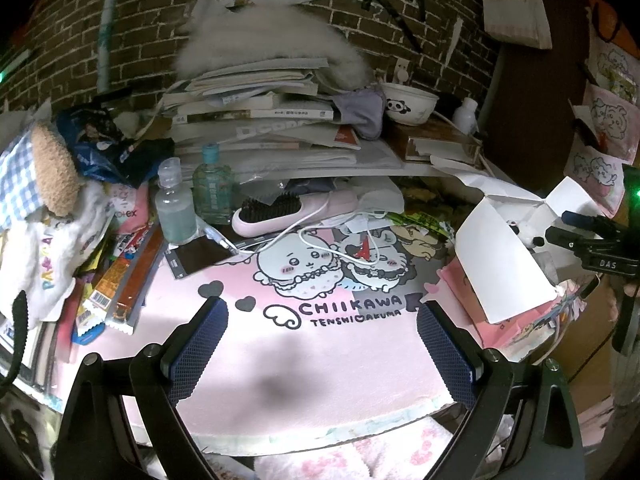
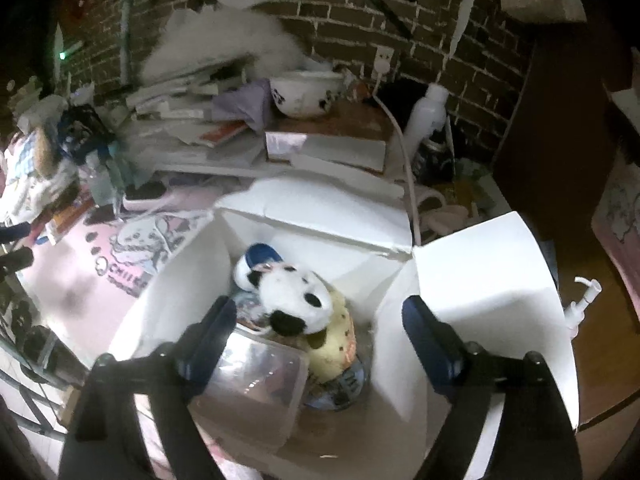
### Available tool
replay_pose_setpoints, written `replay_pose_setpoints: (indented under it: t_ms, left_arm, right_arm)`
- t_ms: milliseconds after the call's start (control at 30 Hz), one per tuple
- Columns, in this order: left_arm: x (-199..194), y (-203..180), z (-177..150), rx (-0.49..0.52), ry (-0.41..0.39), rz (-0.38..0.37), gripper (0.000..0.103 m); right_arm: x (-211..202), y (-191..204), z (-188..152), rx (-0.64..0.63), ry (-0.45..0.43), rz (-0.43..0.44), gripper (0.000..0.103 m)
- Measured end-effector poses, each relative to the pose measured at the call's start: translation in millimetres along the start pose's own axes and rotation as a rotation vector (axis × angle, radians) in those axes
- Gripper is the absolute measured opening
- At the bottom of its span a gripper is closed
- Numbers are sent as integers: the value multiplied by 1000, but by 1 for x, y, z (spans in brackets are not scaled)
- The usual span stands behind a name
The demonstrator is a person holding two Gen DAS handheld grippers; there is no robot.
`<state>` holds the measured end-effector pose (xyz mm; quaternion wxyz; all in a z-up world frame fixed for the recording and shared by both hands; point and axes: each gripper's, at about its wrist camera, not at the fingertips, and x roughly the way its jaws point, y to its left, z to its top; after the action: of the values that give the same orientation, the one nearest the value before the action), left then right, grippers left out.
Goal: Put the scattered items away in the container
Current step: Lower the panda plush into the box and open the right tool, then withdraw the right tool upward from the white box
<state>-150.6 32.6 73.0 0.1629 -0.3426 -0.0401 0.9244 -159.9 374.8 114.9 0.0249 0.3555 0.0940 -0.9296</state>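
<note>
L wrist view: left tongs [image 1: 322, 336] stand apart w/ nothing between the pads, hovering over the bare pink Chiikawa mat [image 1: 320, 344] on the counter; parked there, prob. so they stay clear while the other side works. Loose stuff lines the mat's far edge: pink hairbrush [image 1: 294, 214] lying flat w/ a white cable [image 1: 320, 236] trailing across the mat, two clear bottles [image 1: 176, 208] upright just beside it, snack packets [image 1: 120, 280] heaped at the left edge under a plush in checked cloth [image 1: 44, 184]. Behind, a stack of books [image 1: 256, 116] w/ a panda bowl [image 1: 408, 104] next to it. White box [image 1: 492, 248] sits at the mat's right edge, flaps up, and the right tongs [image 1: 588, 236] show above it from the side. R wrist view: right tongs [image 2: 320, 324] are apart, pads touching nothing, angled down into the open box [image 2: 472, 280], i.e. the container; flaps are folded out so the mouth stays clear for drops. Inside: panda plush [image 2: 296, 300] on top, lying across a yellowish item [image 2: 336, 344], a clear plastic tub [image 2: 256, 380] at the near side just by the left pad, a blue-white thing [image 2: 256, 260] behind the panda. Panda rests free, w/ nothing holding it, so I'd judge it's dropped off and settled on the pile. Pump bottle [image 2: 580, 300] stands outside the box on the right. Task partly done imo; brush, bottles, packets are not yet in.
</note>
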Motion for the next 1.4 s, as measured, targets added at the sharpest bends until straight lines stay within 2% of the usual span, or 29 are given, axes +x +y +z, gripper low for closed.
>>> replay_pose_setpoints:
  t_ms: [367,533,600,633,733,833,967,1067,1167,1267,1400]
  left_arm:
    - [-1,3,1,-23,-13,10,95]
    - [-11,8,0,-47,-66,49,95]
    - [-14,8,0,-41,-74,73,95]
    - [-15,9,0,-37,-75,93,95]
    - [-17,10,0,-44,-73,152,95]
    - [-19,12,1,-54,-85,175,95]
    - [-25,10,6,-81,-86,231,95]
    - [-34,1,10,-48,-120,283,95]
    - [-40,-8,16,-5,-126,255,95]
    - [-42,-17,23,3,-121,217,95]
    - [-43,-30,30,1,-132,169,95]
  right_arm:
    - [-14,8,2,42,-34,104,91]
    - [-28,18,7,41,-91,152,92]
    - [-33,23,8,39,-111,164,103]
    - [-36,26,9,36,-128,166,103]
    - [-43,37,12,26,-157,156,103]
    - [-44,51,14,17,-160,148,103]
    - [-47,75,14,-17,-194,73,103]
    - [-50,85,15,-2,-211,49,103]
    - [-45,99,16,-15,-133,-20,103]
    - [-44,113,12,-33,-118,-50,103]
    - [-43,116,7,33,-90,-57,103]
